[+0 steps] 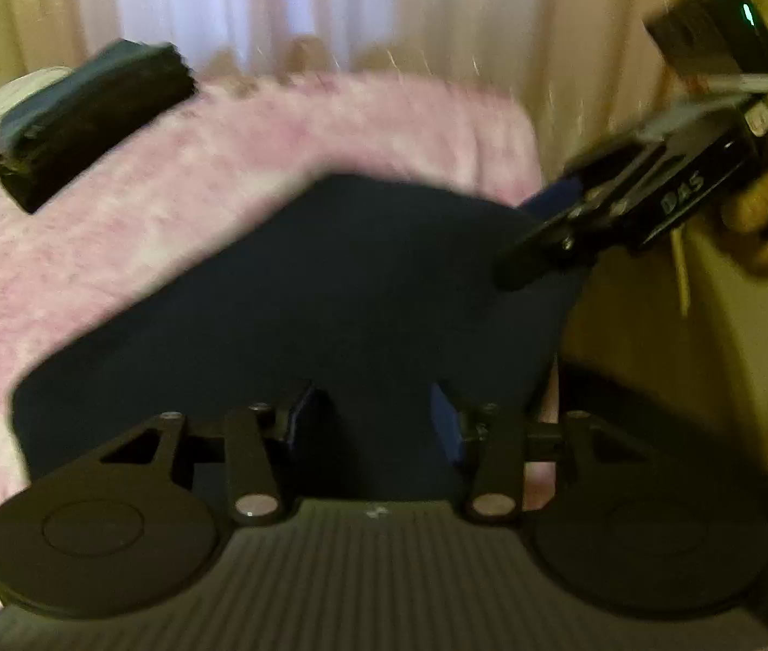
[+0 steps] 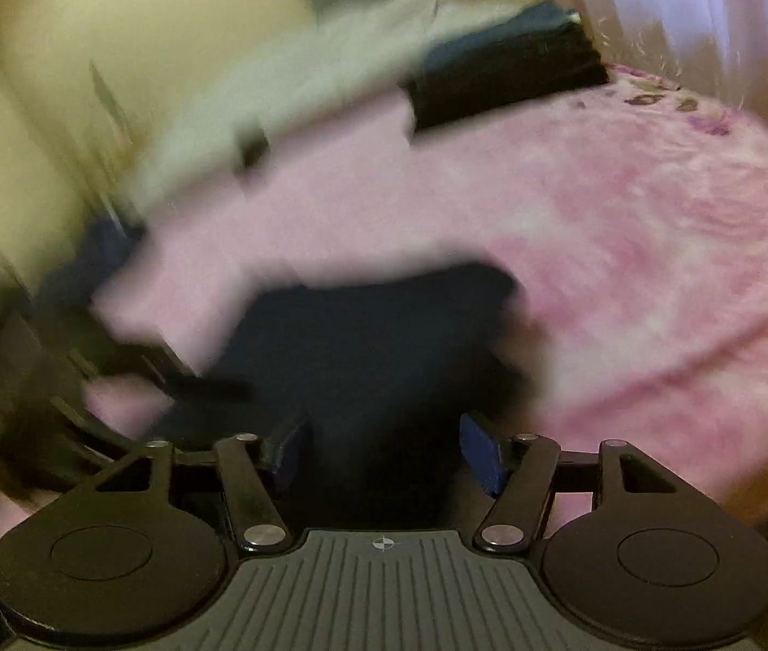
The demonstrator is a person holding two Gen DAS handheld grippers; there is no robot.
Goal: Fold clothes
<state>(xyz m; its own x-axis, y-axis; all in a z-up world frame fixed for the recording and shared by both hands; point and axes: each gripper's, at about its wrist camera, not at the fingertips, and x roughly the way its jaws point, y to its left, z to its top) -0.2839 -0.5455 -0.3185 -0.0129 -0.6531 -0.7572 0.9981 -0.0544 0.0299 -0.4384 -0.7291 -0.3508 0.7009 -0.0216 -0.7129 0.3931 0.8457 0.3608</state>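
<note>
Dark navy cloth garment (image 1: 286, 293) spread on fluffy pink blanket (image 1: 129, 249). Left gripper (image 1: 378, 423) jaws apart over near edge of garment, gripping nothing. Right gripper (image 2: 384, 450) likewise wide apart, holding nothing. Stack of folded dark clothes (image 1: 96, 119) farther back on blanket.

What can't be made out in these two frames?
- Left wrist view: motion blur and the navy garment hide whether the right hand-held gripper pinches it.
- Both views: garment type unreadable; dark, blurred, featureless.
- Right wrist view: blur smears the left hand-held gripper and the white pile.
- Dark folded stack: item count unclear.
</note>
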